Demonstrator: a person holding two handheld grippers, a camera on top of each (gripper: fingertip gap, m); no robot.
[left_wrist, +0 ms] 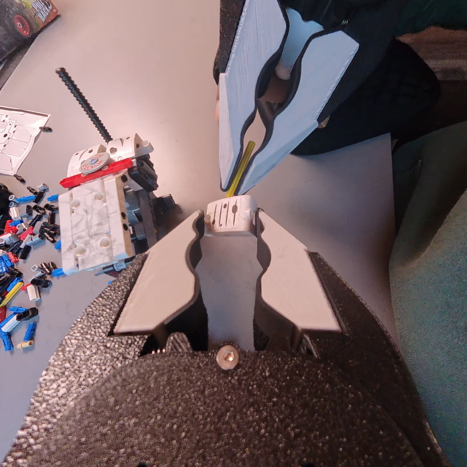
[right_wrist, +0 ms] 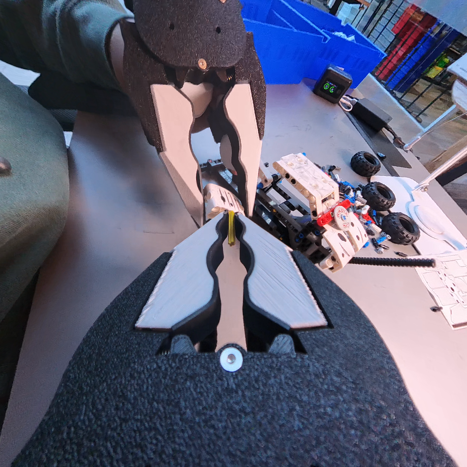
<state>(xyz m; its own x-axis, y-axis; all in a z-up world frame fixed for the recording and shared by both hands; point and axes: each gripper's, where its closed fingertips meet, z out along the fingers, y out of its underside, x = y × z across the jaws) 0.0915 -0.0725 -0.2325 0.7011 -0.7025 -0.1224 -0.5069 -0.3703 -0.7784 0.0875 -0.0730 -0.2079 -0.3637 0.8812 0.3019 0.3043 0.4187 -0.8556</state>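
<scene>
Off to the left of the worktop [left_wrist: 151,63] lies a scatter of small blue, black and red connector pins [left_wrist: 22,252], with a printed sheet [left_wrist: 17,136] behind them. Next along stands the half-built toy truck [left_wrist: 101,217], white marbled panels on a black frame, a red beam [left_wrist: 98,173] across its top and a black ribbed rod [left_wrist: 83,103] sticking out behind. In the right wrist view three knobby black tyres [right_wrist: 379,195] lie loose beside it.

Further right, the left gripper [left_wrist: 231,217] has its fingers set moderately wide, clamped on either side of a small white slotted block [left_wrist: 231,214], held just above the worktop near its front edge. It is a pale, rounded piece with dark slits and round holes (scuffed or marbled like the truck's panels).

Directly over it comes the right gripper [left_wrist: 235,188], its fingers nearly closed and pinching a thin yellow axle [left_wrist: 241,168], a straight ridged stick. The axle's lower end touches the top of the block; whether it has entered a hole I cannot tell.

So the two pieces are being brought together, axle end against block. As I judge it, seating the axle would call for keeping it square to a hole while the block is held steady.
</scene>
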